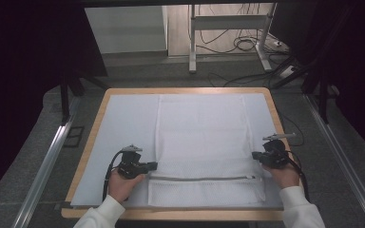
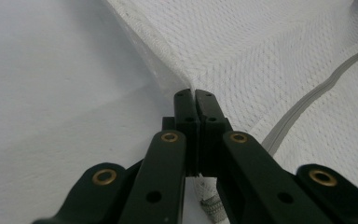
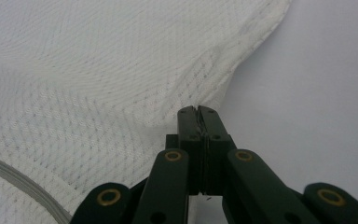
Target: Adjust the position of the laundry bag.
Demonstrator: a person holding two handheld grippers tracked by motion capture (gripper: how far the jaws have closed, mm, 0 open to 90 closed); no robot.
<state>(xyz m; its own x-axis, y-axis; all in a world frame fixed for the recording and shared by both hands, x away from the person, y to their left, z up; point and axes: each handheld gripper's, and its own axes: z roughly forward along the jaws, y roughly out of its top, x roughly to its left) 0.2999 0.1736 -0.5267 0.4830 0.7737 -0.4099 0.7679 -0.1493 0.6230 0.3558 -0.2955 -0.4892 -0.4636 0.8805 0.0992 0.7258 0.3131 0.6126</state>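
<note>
Both tools clamp the mesh laundry bag (image 1: pixel 202 142): left tool (image 1: pixel 153 166) and right tool (image 1: pixel 255 155) on opposite side edges, just above its zipper (image 1: pixel 204 179).

We find no readable text, label, brand, number or sign in any view. The white mesh bag (image 1: pixel 202 142) carries no print that we can make out, and its grey zipper (image 1: pixel 204 179) shows no marking. The pale sheet (image 1: pixel 119 128) covering the counter (image 1: pixel 94 121) is blank. The black jaws of each tool show brass rivets and plain holes, with no lettering that we can read.
</note>
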